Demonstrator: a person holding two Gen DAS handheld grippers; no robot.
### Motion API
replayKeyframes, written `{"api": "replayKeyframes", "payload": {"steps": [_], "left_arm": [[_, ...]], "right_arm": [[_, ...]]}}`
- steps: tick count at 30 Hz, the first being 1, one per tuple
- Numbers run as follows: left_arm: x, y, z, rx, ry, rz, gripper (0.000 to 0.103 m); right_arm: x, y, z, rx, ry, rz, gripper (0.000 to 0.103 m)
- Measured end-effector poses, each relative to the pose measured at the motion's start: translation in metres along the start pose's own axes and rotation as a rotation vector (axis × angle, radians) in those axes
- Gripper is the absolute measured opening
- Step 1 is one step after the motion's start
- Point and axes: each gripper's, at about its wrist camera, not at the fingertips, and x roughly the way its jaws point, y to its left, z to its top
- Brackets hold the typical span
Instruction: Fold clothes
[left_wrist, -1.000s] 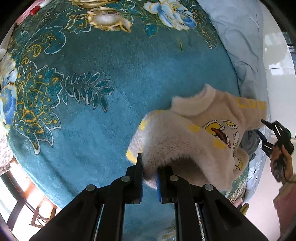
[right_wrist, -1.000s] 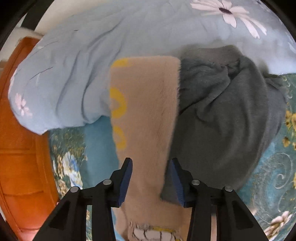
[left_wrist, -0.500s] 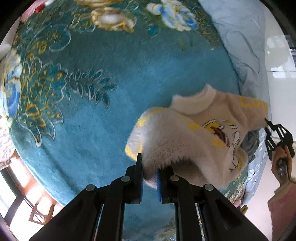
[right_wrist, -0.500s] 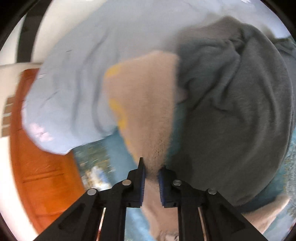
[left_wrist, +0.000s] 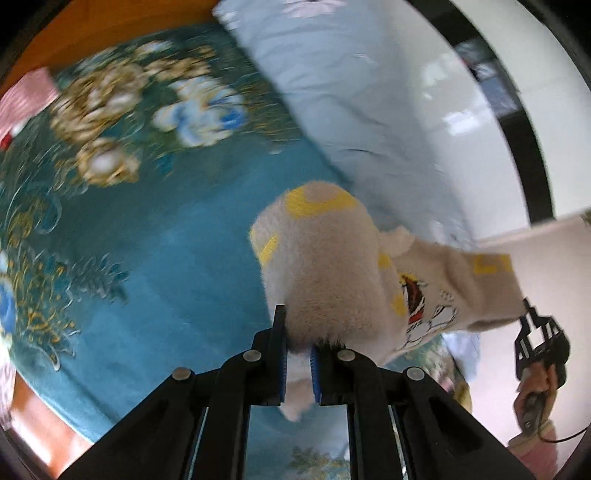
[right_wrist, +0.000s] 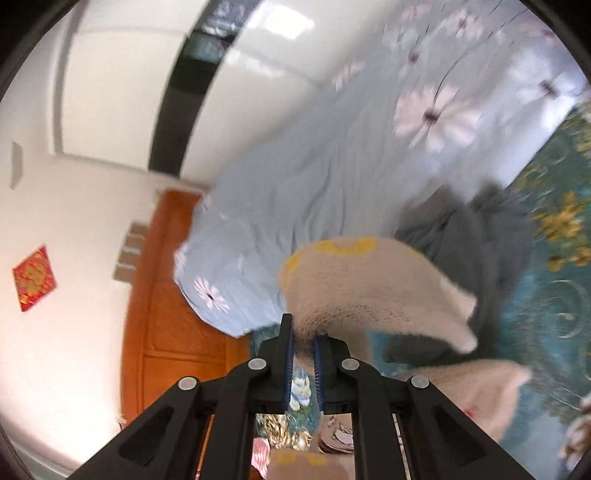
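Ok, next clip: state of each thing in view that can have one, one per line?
Left gripper: shut on the cream sweater.
Right gripper: shut on the cream sweater.
Cream sweater: lifted off the bed, unfolded, hanging between both grippers.
Grey garment: crumpled on the bed, unfolded.
Light blue floral quilt: bunched along the bed's edge.
Teal floral blanket: spread flat.

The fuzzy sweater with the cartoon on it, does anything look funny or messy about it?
The cream sweater isn't flat: the left gripper and right gripper each pinch a part, so it hangs bunched above the teal blanket. A crumpled grey garment lies nearby.
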Motion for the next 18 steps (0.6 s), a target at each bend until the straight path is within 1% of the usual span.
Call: {"api": "replayKeyframes", "payload": {"steps": [3,5,7,9,10,12,13,16,18], "left_arm": [[-0.021,-0.024,-0.005,0.078,0.021,-0.069,0.010],[-0.034,-0.035,-0.006,0.131,0.035,-0.089,0.010],[-0.046,-0.042,-0.005,0.149,0.065,-0.118,0.010],[-0.052,-0.042,0.004,0.151,0.095,-0.148,0.010],[-0.054,-0.046,0.008,0.156,0.106,-0.145,0.010],[-0.046,-0.047,0.020,0.144,0.100,-0.109,0.010],[-0.036,-0.046,0.025,0.123,0.116,-0.104,0.010],[0.000,-0.045,0.032,0.090,0.158,-0.083,0.010],[0.033,-0.042,0.034,0.089,0.177,-0.016,0.010]], "right_arm": [[-0.073,-0.002,-0.007,0.005,-0.055,-0.012,0.010],[-0.113,-0.002,-0.014,-0.003,-0.067,-0.044,0.010],[-0.144,-0.005,-0.021,0.016,-0.070,-0.079,0.010],[-0.169,-0.014,-0.027,0.040,-0.075,-0.084,0.010],[-0.182,-0.020,-0.028,0.046,-0.075,-0.083,0.010],[-0.189,-0.031,-0.026,0.035,-0.065,-0.097,0.010],[-0.187,-0.039,-0.025,0.046,-0.052,-0.113,0.010],[-0.162,-0.073,-0.022,0.097,-0.013,-0.157,0.010],[-0.143,-0.094,-0.020,0.117,0.000,-0.191,0.010]]}}
